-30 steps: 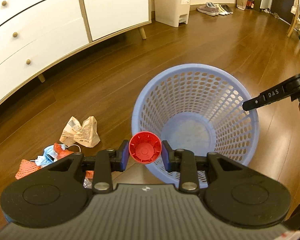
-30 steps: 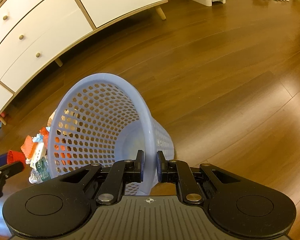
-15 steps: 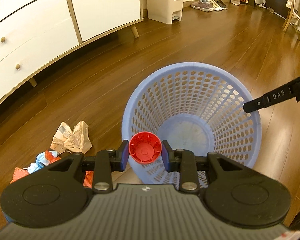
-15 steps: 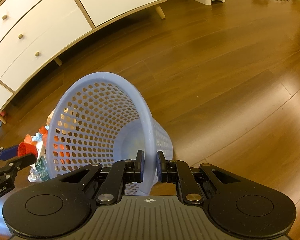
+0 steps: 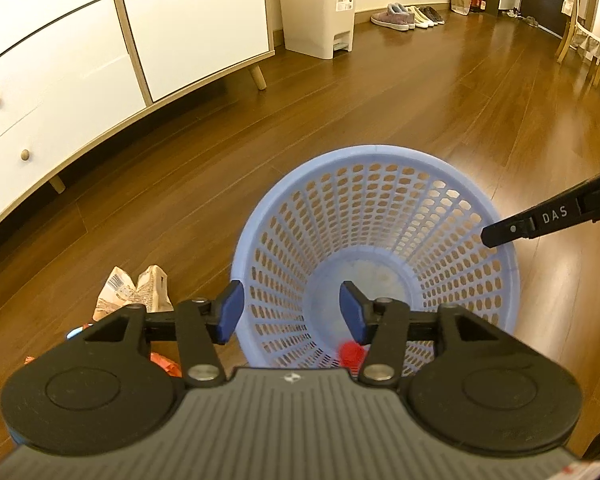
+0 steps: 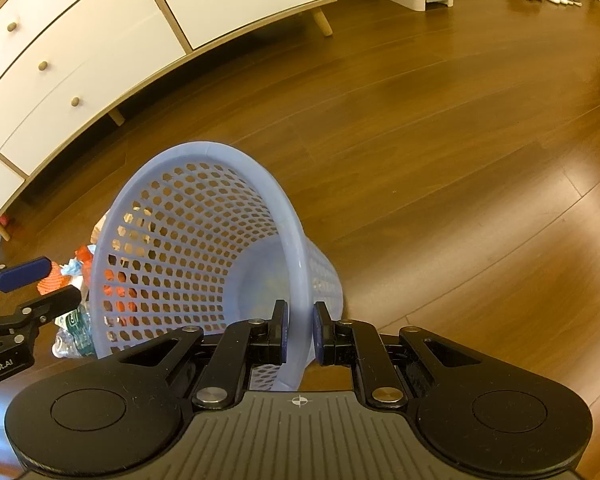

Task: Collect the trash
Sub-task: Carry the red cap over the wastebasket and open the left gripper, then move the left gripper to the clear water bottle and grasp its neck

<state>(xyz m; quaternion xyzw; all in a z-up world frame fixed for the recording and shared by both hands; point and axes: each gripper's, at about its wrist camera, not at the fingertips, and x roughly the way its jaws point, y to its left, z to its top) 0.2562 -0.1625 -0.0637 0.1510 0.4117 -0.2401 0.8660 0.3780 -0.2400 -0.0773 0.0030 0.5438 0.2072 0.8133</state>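
A blue perforated basket [image 5: 380,216] stands tilted on the wooden floor, with my right gripper [image 6: 299,334] shut on its near rim [image 6: 296,264]. My left gripper [image 5: 291,312] hangs open over the basket's mouth with nothing between its fingers. A blurred red cap [image 5: 351,352] shows low inside the basket, just below the left gripper's right finger. In the left wrist view the right gripper's finger [image 5: 540,220] reaches the basket's right rim. Crumpled brown paper [image 5: 134,292] lies on the floor left of the basket, and more trash [image 6: 72,276] shows through the basket wall.
A white sideboard on wooden legs [image 5: 100,52] runs along the left. A beige pedal bin [image 5: 318,8] stands by the far wall, with shoes [image 5: 408,16] beyond. A crushed plastic bottle [image 6: 74,328] lies by the basket. A chair leg [image 5: 566,36] is at the far right.
My left gripper opened and let go of the red cap, which now shows low inside the basket. The left gripper also moved further over the basket. The right gripper keeps its hold.
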